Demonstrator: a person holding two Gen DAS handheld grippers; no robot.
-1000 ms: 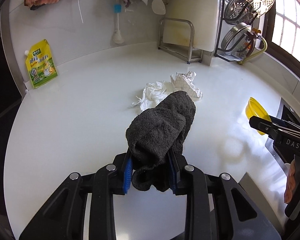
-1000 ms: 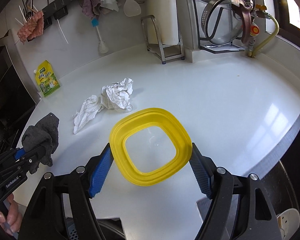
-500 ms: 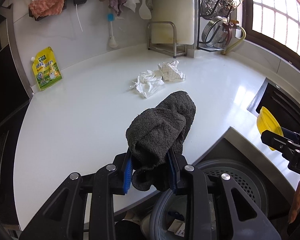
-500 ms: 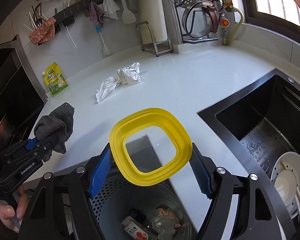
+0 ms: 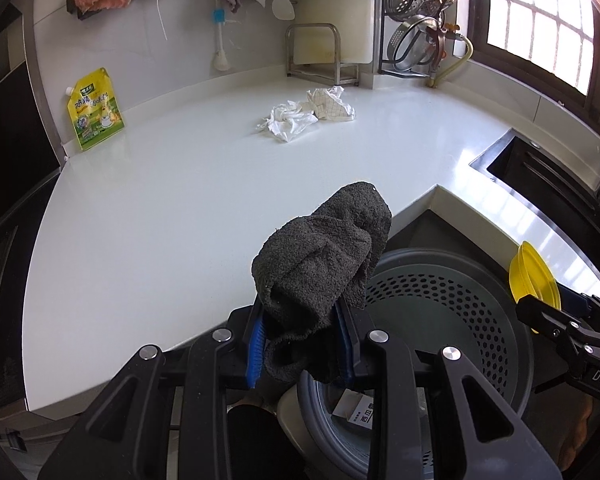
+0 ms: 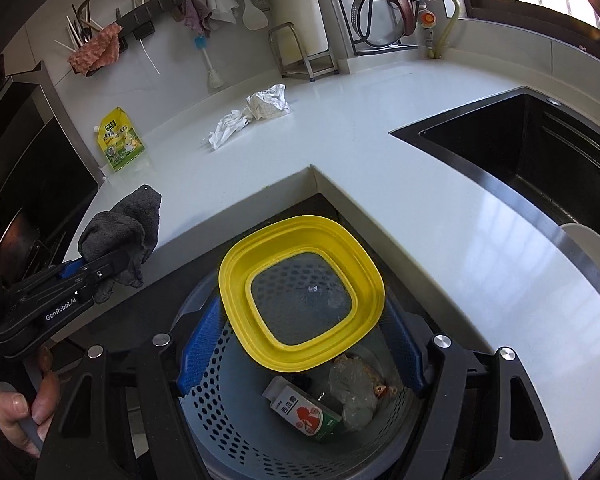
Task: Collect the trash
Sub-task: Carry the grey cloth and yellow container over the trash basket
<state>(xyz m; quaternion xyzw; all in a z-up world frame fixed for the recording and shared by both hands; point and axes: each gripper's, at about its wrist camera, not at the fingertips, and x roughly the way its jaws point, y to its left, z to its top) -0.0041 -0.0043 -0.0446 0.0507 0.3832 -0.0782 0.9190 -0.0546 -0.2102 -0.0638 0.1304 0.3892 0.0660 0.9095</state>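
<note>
The crumpled white paper trash (image 5: 306, 118) lies on the white table (image 5: 160, 208) toward 12 o'clock in both views, just in front of the metal rack (image 5: 320, 56) at the wall. Nearer, the left gripper (image 5: 300, 344) has its jaws pinching a dark grey cloth (image 5: 324, 264), and the right gripper (image 6: 300, 344) has its jaws spread wide and clamped on a yellow dish (image 6: 300, 296). Both hang over the perforated grey bin (image 6: 228, 420), where a carton (image 6: 304, 410) and a plastic wrapper (image 6: 352, 388) lie, with the black sink (image 6: 540, 152) at 2 o'clock.

1. White desk (image 5: 180, 208), glossy, with a cut-in corner.
2. Two crumpled papers (image 5: 308, 116) lie touching near the back.
3. A yellow-green pouch (image 5: 96, 110) leans at the wall.
4. A metal rack (image 5: 320, 56) stands behind.
</note>
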